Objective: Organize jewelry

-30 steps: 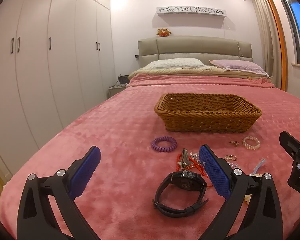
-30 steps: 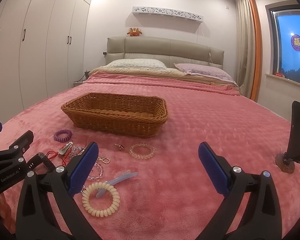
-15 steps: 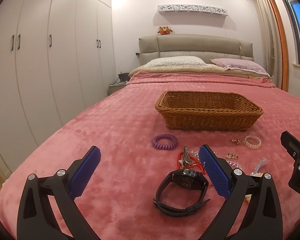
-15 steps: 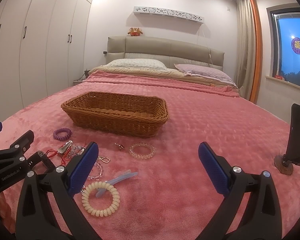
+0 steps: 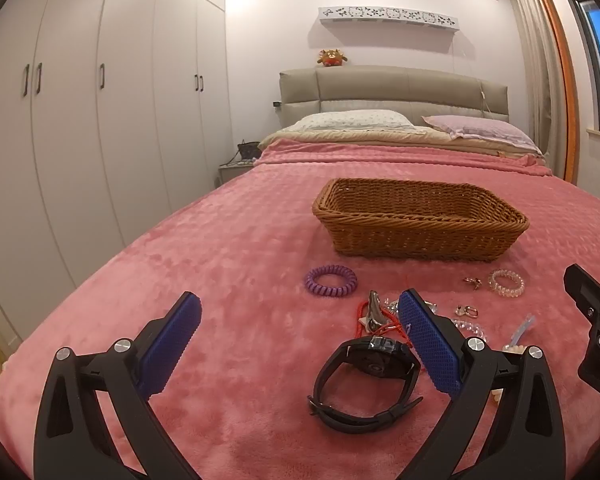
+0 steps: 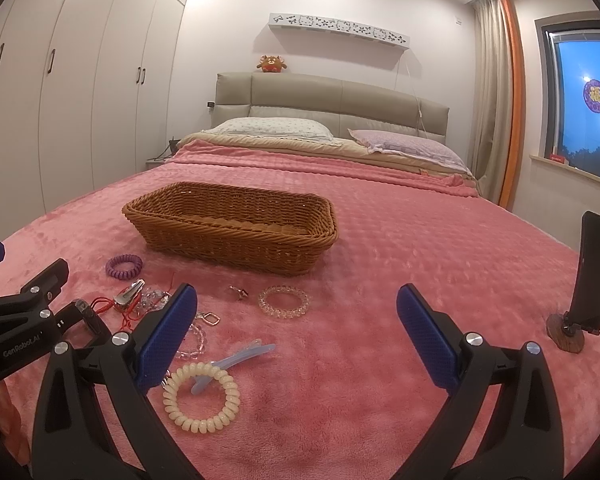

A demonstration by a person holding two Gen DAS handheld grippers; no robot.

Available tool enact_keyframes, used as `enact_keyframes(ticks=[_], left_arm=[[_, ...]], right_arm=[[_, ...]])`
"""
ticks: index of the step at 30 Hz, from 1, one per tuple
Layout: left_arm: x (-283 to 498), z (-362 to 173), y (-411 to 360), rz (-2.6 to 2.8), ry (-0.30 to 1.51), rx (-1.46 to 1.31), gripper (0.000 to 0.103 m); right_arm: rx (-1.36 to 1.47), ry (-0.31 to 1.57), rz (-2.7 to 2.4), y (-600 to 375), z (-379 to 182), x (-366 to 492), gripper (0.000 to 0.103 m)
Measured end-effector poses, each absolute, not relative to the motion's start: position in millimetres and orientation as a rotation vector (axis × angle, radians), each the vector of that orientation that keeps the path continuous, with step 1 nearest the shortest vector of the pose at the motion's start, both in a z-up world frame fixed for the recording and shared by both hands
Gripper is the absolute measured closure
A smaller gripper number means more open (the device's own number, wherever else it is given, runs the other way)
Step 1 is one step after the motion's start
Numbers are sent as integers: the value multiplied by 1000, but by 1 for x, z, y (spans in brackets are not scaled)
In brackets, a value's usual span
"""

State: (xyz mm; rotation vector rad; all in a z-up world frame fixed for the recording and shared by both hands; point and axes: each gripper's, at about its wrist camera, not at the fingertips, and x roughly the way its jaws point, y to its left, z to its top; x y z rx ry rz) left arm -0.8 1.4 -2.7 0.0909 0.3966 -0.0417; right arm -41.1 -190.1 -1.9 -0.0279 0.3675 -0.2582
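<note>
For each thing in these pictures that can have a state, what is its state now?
left gripper: jaws open, holding nothing
right gripper: jaws open, holding nothing
wicker basket: upright on the blanket, nothing seen inside
black watch: strap fastened in a loop, lying on the blanket
phone: propped upright on a wooden stand
wardrobe doors: shut

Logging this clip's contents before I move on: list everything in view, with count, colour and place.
Wicker basket: one, brown, mid-bed.
Coil hair tie: one, purple, before the basket's left end.
Clear bracelet: one, translucent, before the basket.
Cream coil tie: one, nearest the right gripper.
Hair clip: one, pale blue, reaching into the cream coil.
Watch: one, black, between the left gripper's fingers.
Phone on stand: one, black, far right.
Left gripper: open.
Right gripper: open.
</note>
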Motion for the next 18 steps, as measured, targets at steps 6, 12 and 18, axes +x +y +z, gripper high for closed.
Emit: enact_keyframes(ticks=[6,12,18], left_arm=[[-1,-3,2,-45,394,92,7],[-1,-3,3,-45,398,88,7],[-1,-3,3,-45,398,89,7]], right_arm=[[-35,373,-258,-190,-3,-41,8],[-35,374,-258,-190,-3,-39,8],[-38,374,-259,-190,-4,-39,8]])
